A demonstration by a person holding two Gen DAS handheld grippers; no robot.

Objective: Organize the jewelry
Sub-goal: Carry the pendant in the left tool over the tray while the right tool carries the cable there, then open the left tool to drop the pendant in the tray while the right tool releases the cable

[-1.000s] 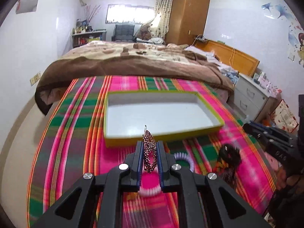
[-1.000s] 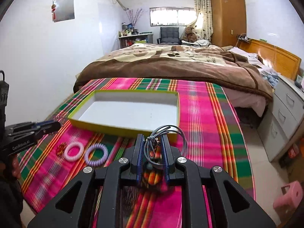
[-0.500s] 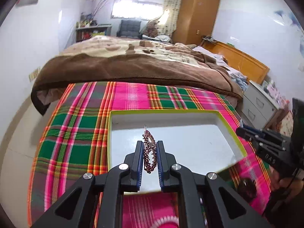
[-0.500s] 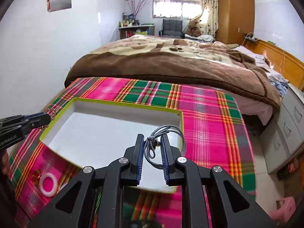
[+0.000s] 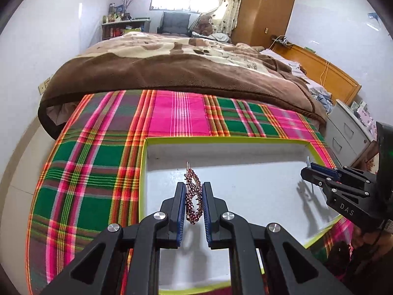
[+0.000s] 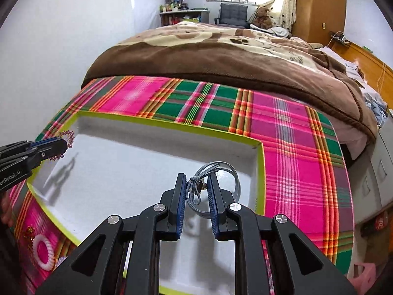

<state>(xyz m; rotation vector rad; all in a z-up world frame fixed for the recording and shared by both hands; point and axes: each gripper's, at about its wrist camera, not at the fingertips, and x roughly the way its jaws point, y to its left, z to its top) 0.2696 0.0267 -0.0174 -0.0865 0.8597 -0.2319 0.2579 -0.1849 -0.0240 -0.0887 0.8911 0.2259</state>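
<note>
Left wrist view: my left gripper (image 5: 194, 198) clamps a garnet beaded hair clip (image 5: 193, 194); right gripper (image 6: 197, 191) pinches a grey looped cord necklace (image 6: 216, 179), both above the green-rimmed white tray (image 5: 245, 140)

Both wrist cameras are looking steeply down along their gripper fingers, close above the tray (image 5: 245, 140) (image 6: 172, 125), sharing it and the bed (image 5: 172, 59) (image 6: 221, 46) beyond.

Only readable stuff is on the grippers themselves: the right gripper (image 5: 310, 169) body says "DAS" in white letters, and the left gripper (image 6: 64, 144) has a cut-off "enRobot.AI" on its side.
</note>
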